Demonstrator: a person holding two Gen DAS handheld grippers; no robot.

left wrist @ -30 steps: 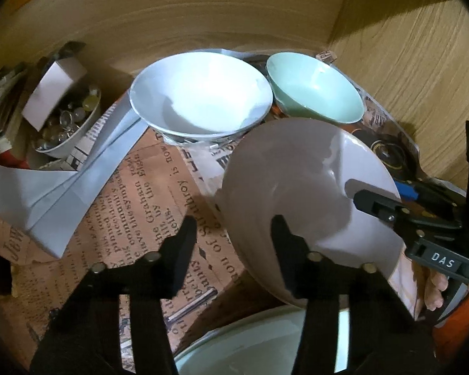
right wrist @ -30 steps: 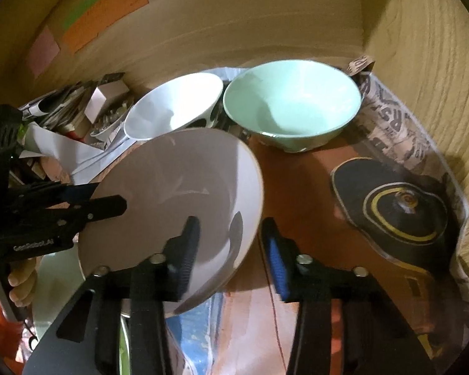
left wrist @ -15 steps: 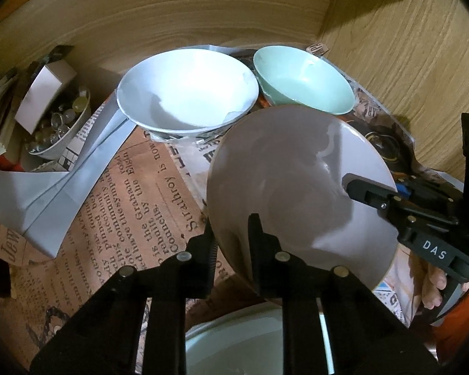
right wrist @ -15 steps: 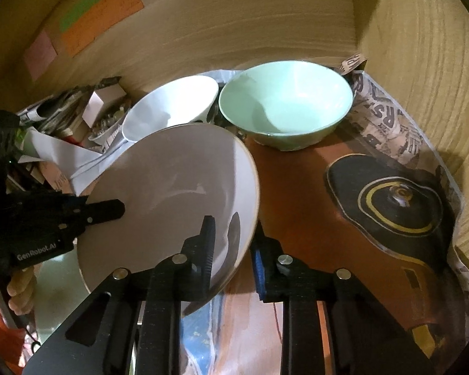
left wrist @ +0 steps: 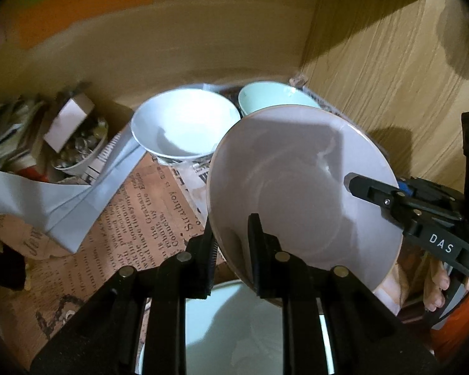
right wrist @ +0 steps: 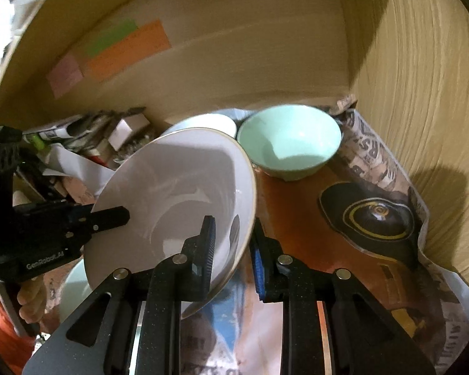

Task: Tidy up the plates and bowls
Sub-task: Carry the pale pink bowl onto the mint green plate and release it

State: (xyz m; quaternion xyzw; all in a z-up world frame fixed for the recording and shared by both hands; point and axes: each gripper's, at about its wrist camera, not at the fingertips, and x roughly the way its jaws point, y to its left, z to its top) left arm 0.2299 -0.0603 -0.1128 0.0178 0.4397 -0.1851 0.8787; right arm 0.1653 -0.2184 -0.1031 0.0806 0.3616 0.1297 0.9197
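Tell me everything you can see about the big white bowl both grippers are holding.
The white bowl is wide, glossy, ceramic-looking, with a thin gold rim. It is empty and tilted, held off the newspaper. The left gripper pinches its near-left rim, the right gripper its opposite rim. It stands in front of a pale bowl and a green bowl.

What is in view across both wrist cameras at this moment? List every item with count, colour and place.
White plate: 1, white with thin gold rim, tilted, gripped on opposite edges.
White bowl: 1, white, rear centre on the newspaper.
Green bowl: 1, mint, rear right by the wooden wall.
Pale bowl: 1, pale green-white, beneath the plate, nearest the camera.
Small dish: 1, white, left, filled with small shiny bits.
Newspaper lining: brown and printed, covering the shelf floor.
Paper labels: orange, green, pink, on the back wall.
Left gripper: black, shut on the plate's left edge.
Right gripper: black, blue pads, shut on the plate's right edge.
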